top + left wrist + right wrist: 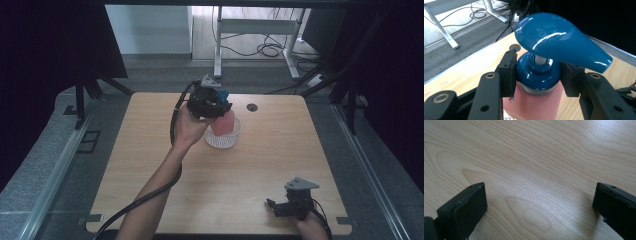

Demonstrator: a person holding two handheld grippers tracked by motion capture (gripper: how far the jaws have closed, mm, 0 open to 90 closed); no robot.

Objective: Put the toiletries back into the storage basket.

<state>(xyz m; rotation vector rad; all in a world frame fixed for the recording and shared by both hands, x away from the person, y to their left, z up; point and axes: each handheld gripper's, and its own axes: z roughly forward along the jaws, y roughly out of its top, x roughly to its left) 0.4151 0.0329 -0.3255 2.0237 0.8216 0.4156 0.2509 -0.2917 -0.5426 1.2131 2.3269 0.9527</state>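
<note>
A pink pump bottle with a blue pump head stands in a small clear bowl near the middle back of the wooden table. My left gripper is shut on the bottle's blue collar, its two pads pressed against either side just under the pump head. My right gripper rests low near the table's front right edge, open, with bare wood between its jaws.
A round cable hole sits in the table behind the bowl. Beyond the far edge are a grey floor, a white desk frame and loose cables. Dark curtains flank both sides.
</note>
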